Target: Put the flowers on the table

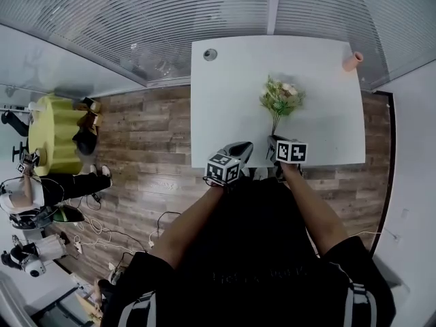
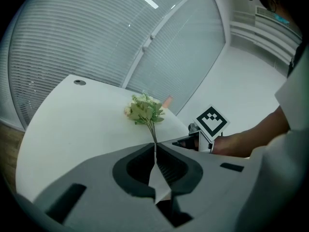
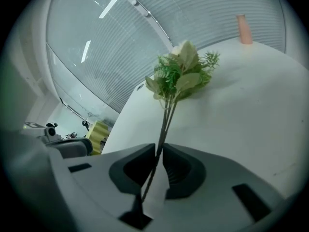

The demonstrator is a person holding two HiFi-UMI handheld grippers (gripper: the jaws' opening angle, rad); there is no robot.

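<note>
Right claw (image 3: 160, 152) pinching flowers (image 3: 181, 76), stem ends — hidden

Office-like studio, white table (image 1: 225, 101), blind-covered glass walls (image 1: 88, 19), wood floor (image 1: 157, 148), loose cables (image 1: 95, 227).

Wood-plank floor (image 1: 157, 125), slatted window blinds (image 1: 122, 16)

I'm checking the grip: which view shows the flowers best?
The right gripper view: the flowers loom close, stems pinched by the right gripper. The head view shows them small from above; the left gripper view shows them farther off.
</note>
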